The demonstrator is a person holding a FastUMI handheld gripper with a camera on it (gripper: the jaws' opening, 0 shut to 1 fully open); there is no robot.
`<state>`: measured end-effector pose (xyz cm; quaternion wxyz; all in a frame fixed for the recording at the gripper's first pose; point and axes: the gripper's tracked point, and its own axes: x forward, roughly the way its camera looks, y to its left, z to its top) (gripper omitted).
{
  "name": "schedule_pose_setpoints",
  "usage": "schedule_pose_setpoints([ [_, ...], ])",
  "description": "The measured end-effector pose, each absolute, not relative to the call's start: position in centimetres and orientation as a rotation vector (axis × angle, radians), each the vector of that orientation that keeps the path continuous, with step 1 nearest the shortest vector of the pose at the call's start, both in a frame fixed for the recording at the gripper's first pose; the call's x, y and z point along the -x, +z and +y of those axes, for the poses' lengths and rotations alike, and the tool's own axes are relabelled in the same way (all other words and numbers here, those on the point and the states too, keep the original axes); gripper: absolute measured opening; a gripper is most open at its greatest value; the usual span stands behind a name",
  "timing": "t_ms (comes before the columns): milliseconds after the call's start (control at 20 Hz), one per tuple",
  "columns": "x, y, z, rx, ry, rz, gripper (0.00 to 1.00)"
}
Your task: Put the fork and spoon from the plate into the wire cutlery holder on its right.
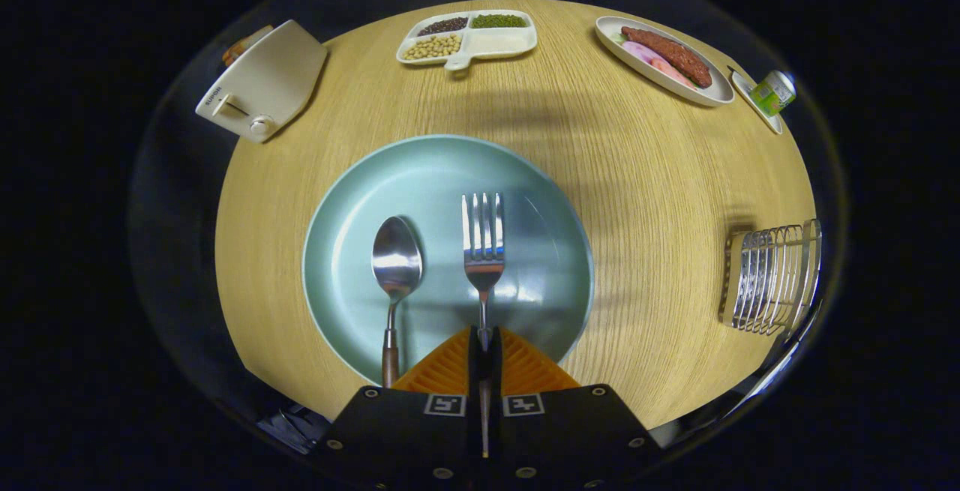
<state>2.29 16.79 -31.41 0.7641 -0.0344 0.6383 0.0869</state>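
Gripper view: gripper (484, 341) fingers are clamping the steel fork (483, 240) by its handle, tines lying forward on the pale green plate (352, 191). Wood-handled spoon (395, 266) is lying alongside.

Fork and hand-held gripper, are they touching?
Touching. The gripper view shows the hand-held gripper with both orange fingers closed against the fork handle over the plate.
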Motion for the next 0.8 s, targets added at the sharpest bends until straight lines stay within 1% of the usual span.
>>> schedule_pose_setpoints([
  [250, 0.1, -25.7, 14.5, 0.090, 0.302, 1.396, 0.03],
  [400, 1.1, -22.0, 10.1, 0.171, 0.330, 1.405, 0.03],
  [550, 1.0, -19.2, 4.8, 0.245, 0.307, 1.425, 0.03],
  [800, 0.5, -17.5, -3.7, 0.343, 0.242, 1.528, 0.03],
])
